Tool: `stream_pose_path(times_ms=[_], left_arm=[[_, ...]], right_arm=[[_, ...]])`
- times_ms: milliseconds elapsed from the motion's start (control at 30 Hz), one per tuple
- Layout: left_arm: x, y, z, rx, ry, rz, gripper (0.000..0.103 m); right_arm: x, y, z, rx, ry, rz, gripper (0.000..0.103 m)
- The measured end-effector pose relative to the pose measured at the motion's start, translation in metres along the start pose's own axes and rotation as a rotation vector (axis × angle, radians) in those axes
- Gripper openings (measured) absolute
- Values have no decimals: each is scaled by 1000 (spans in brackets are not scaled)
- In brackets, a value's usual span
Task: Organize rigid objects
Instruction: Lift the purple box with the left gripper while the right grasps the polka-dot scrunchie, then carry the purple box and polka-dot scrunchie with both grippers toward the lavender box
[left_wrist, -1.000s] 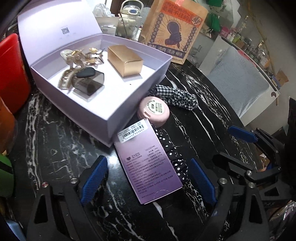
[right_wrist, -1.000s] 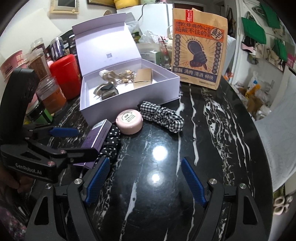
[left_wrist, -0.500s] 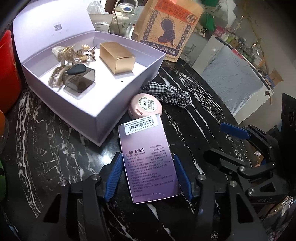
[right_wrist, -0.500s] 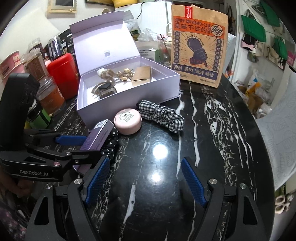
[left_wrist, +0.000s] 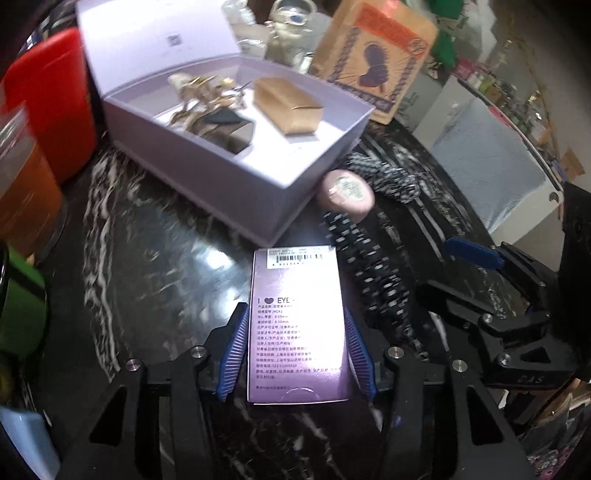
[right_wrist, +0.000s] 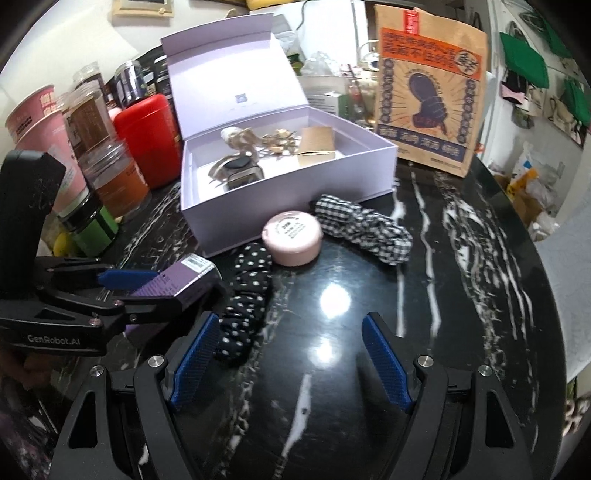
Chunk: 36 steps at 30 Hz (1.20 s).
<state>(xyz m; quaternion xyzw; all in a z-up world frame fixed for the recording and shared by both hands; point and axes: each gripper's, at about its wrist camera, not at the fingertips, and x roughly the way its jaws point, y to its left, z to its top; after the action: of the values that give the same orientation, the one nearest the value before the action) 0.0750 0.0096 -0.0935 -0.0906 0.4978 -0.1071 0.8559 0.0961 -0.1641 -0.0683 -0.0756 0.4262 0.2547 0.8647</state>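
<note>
Left wrist view: left tongs (left_wrist: 297, 354) just closed, clamping purple carton (left_wrist: 295, 314) lying on desk (left_wrist: 155, 280). Right tongs (right_wrist: 288, 358) gape empty. Next: lift carton into lavender box (left_wrist: 258, 192).

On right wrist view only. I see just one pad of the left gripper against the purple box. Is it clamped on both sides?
Observer: Yes. The left gripper has just been closing its jaws, and both blue pads now press the long sides of the purple box, on its near half.
Operator: Which face is up?
Observer: The panel of small print. It reads upright to the left camera, with the barcode sticker at the far end.
Operator: Any room in the lilac box?
Observer: Yes. The lilac box shows bare floor in its near corner, in front of the gold box.
</note>
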Motion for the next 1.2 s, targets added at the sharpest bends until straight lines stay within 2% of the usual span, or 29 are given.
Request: stream_pose_path(times_ms=[100, 267, 467, 633, 733, 800, 833, 1200], left_arm=[[-1, 1, -5, 22, -4, 39, 51], [1, 1, -5, 35, -13, 50, 51], [3, -4, -5, 81, -26, 105, 51], [6, -9, -5, 127, -32, 162, 51], [8, -12, -6, 151, -35, 198, 51], [8, -10, -5, 141, -40, 198, 51], [8, -10, -5, 139, -44, 199, 51], [8, -8, -3, 143, -36, 187, 50]], right_arm=[[7, 10, 2, -33, 0, 0, 80], [20, 19, 7, -44, 12, 37, 80], [34, 23, 10, -43, 46, 67, 61], [44, 28, 10, -73, 67, 52, 52], [45, 32, 11, -97, 64, 38, 43], [46, 32, 11, -93, 57, 26, 24], [46, 31, 11, -87, 54, 20, 21], [35, 21, 3, -26, 49, 61, 17]])
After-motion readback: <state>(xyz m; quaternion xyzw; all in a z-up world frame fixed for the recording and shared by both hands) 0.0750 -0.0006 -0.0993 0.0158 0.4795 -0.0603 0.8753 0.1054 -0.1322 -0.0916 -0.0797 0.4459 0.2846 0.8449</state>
